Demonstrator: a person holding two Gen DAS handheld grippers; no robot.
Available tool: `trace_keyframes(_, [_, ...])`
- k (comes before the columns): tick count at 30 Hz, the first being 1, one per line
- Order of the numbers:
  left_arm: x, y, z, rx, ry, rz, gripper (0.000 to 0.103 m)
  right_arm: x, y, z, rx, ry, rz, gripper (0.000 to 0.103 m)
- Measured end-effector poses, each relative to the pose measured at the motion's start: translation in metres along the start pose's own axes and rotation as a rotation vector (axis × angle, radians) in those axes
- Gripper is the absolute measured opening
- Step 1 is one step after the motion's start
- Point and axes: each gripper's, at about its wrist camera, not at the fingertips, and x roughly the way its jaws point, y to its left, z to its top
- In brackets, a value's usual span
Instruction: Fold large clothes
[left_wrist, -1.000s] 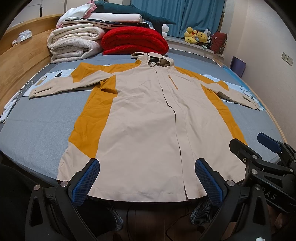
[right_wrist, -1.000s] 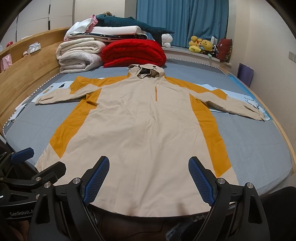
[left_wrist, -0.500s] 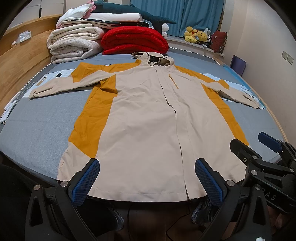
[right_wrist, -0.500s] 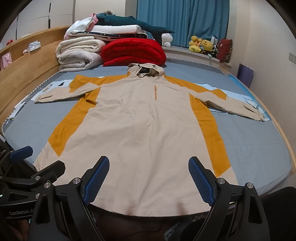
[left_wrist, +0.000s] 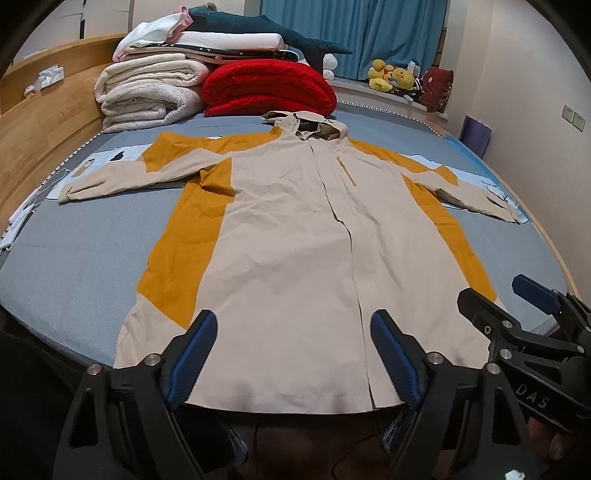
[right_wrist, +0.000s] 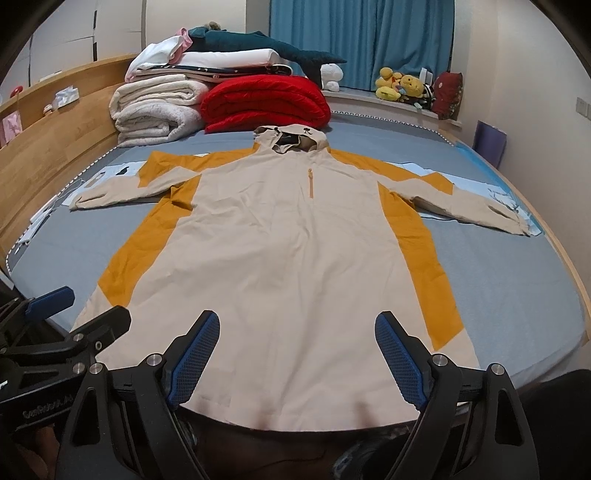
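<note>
- A long beige and mustard hooded coat (left_wrist: 295, 236) lies flat on the grey bed (left_wrist: 74, 258), front up, both sleeves spread out to the sides, hood toward the far end, hem at the near edge.
- The left claw (left_wrist: 293, 363) hangs over the hem near the front opening; its jaws are closing, with nothing pinched between them.
- The right claw (right_wrist: 297, 360) hangs over the hem, jaws spread apart and gripping nothing.
- Beyond the hood sit rolled white blankets (right_wrist: 155, 110) and, just beside them, a folded red quilt (right_wrist: 264, 101), with more folded bedding stacked on top.
- Yellow soft toys (right_wrist: 400, 86) sit on the ledge under blue curtains (right_wrist: 362, 37).
- A wooden headboard (left_wrist: 40, 122) runs along the bed's left side.
- Nothing lies on top of the coat.
</note>
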Motion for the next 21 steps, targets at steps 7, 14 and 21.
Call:
trace_keyframes(7, [0.002,0.001,0.01,0.012,-0.015,0.016,0.045,0.004,-0.004,0.008,0.022,0.007,0.012,0.069])
trace_keyframes(14, [0.002,0.015,0.045,0.016,-0.018,0.035,0.033,-0.008,-0.019,0.035,0.034,-0.039,0.032,0.052])
trace_keyframes(21, [0.015,0.033,0.115,0.037,-0.086,0.043,0.033,-0.001,-0.022,0.107,-0.011,-0.101,0.07,0.052])
